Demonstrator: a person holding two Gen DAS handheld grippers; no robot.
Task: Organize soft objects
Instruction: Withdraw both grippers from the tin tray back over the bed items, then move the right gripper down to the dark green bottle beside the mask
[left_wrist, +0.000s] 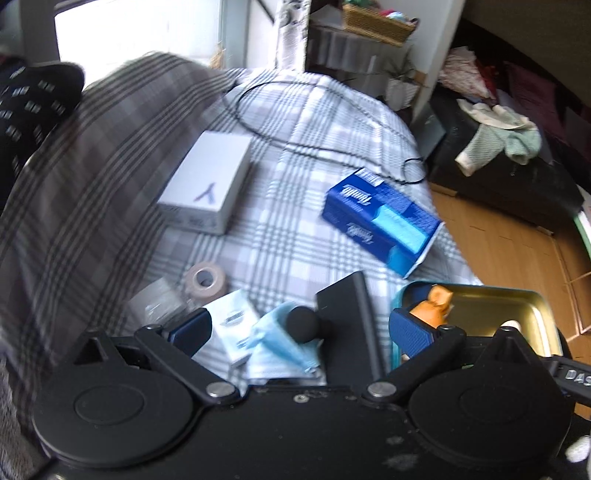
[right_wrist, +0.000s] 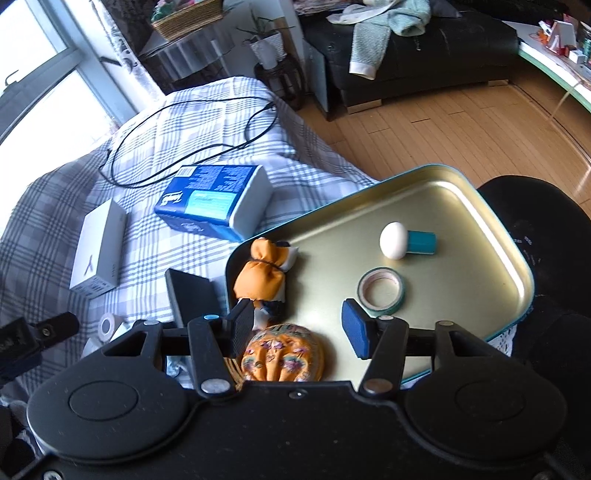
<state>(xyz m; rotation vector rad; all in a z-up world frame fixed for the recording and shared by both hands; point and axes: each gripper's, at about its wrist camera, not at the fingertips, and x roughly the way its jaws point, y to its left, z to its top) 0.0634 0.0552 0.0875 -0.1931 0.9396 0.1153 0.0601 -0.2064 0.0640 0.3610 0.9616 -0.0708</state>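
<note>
A: Item one, tray contents?

B: Metal tray (right_wrist: 424, 206), gold inside, teal rim, resting on the bed (right_wrist: 192, 122) at its edge. Holds an orange cloth doll (right_wrist: 263, 271) at the near left corner, a teal tape roll (right_wrist: 381, 288) in the middle, and a white-capped teal stamp (right_wrist: 406, 240) beyond it.

A: Right gripper?

B: Right gripper (right_wrist: 297, 332) over the tray's near edge, fingers (right_wrist: 354, 328) about half spread. An orange flowered pouch (right_wrist: 282, 352) lies between them; contact with the pads cannot be told.

A: Left gripper?

B: Left gripper (left_wrist: 301, 328) above the bed, fingers wide, nothing gripped. Below the gap: a light blue face mask (left_wrist: 280, 347), a black ball-ended tool (left_wrist: 303, 324) and a black slab (left_wrist: 347, 314).

A: Loose on the bedspread?

B: White box (left_wrist: 208, 181), blue tissue pack (left_wrist: 382, 218), beige bandage roll (left_wrist: 205, 281), a packet in clear wrap (left_wrist: 159, 304), black cable (left_wrist: 295, 144). Grey checked pillow (left_wrist: 96, 177) at left.
</note>
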